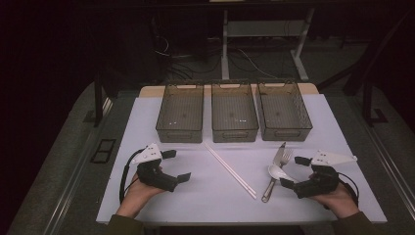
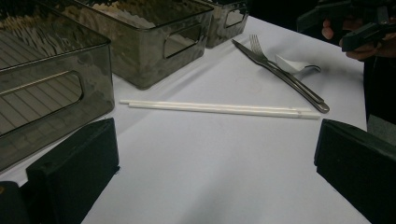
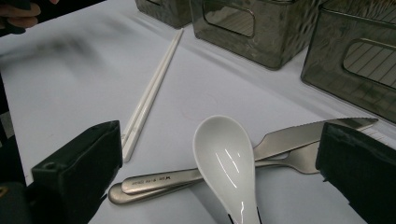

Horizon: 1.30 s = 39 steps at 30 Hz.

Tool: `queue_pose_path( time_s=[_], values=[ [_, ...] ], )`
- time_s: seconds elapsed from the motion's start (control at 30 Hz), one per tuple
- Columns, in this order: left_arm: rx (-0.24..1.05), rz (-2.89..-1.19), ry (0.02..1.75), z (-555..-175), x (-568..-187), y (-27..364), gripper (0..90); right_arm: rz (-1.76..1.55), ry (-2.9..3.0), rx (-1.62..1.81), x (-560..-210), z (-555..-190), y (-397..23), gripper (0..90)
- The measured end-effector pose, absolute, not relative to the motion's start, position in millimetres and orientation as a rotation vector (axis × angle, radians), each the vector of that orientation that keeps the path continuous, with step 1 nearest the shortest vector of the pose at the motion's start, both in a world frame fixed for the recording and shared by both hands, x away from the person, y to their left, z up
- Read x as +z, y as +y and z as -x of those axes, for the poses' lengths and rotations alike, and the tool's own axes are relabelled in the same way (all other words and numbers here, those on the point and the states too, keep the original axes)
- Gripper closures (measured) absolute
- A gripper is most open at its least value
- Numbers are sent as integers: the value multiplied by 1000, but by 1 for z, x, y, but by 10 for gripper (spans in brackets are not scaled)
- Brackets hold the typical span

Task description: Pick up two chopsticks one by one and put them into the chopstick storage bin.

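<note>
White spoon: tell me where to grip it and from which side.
Grip the white spoon across its narrow handle, just behind the bowl, coming from above with the right gripper, whose jaws stand open beside it. The bowl looks too wide and rounded to pinch, and the spoon lies on the knife and fork, so lift straight up.

glossy white spoon [image 3: 226, 163], brushed metal knife [image 3: 299, 135]

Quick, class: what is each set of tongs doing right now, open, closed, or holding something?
Left tongs: open, holding nothing, above the bare table.
Right tongs: open, holding nothing, close to the white spoon.
</note>
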<state>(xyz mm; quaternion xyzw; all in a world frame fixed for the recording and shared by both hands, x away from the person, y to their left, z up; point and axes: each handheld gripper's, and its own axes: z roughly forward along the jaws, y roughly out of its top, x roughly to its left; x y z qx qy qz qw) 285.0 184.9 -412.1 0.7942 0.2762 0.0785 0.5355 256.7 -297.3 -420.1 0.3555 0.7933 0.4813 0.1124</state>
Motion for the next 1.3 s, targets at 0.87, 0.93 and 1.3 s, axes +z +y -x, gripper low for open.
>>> queue_pose_path(
  time_s=[0.87,0.93,1.3],
  values=[
    [205,-1923,669,-280,-416,181,0,-1060,2372,1408,-404,-272,-282,5],
    [205,-1912,670,-280,-415,181,0,-1055,2377,1409,-404,-275,-277,6],
    [209,-1907,662,-281,-414,179,0,-1048,2405,1417,-401,-282,-263,6]
  ],
)
